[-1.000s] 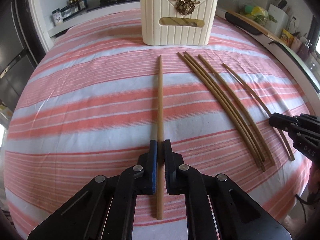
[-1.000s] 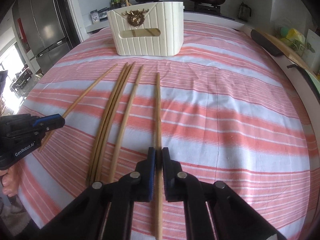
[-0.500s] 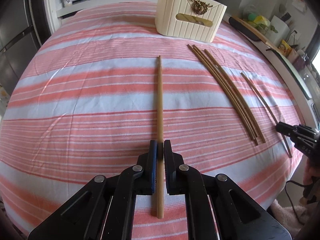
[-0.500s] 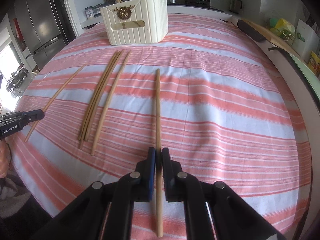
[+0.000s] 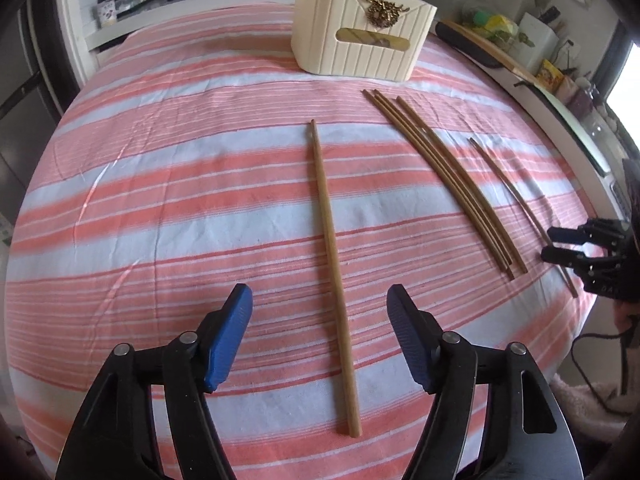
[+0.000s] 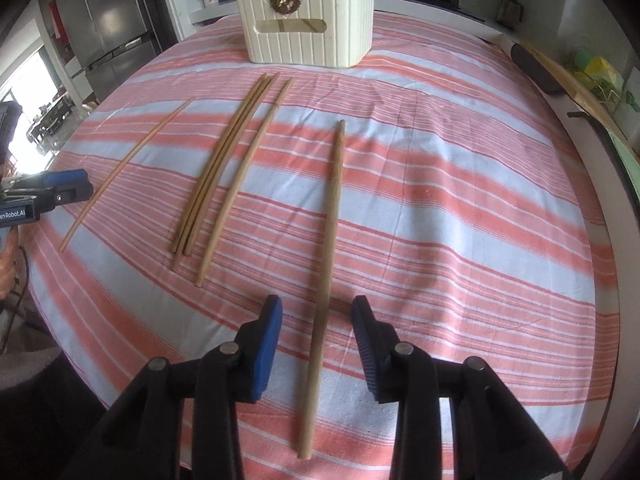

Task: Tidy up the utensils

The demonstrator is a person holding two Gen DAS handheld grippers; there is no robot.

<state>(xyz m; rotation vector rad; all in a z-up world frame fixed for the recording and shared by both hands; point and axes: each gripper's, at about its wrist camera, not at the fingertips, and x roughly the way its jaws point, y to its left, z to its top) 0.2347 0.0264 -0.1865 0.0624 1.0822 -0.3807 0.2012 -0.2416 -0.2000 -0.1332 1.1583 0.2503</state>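
Observation:
Several wooden chopsticks lie on the striped cloth. In the left wrist view one chopstick [image 5: 332,264] lies between the open jaws of my left gripper [image 5: 319,304], free of the pads. In the right wrist view another chopstick [image 6: 326,264] lies between the open jaws of my right gripper [image 6: 317,316]. A bundle of chopsticks [image 5: 444,176] lies between the two and also shows in the right wrist view [image 6: 224,168]. A cream ribbed holder [image 5: 362,28] stands at the far side and also shows in the right wrist view [image 6: 308,24].
The table has a pink and white striped cloth [image 5: 180,200]. A thin single chopstick [image 6: 124,172] lies by my left gripper [image 6: 48,192]. My right gripper [image 5: 580,248] shows at the right edge. A counter with pans, jars and a board runs behind.
Both grippers were shut on their chopsticks. Now both have opened and the two chopsticks lie on the cloth between the jaws.

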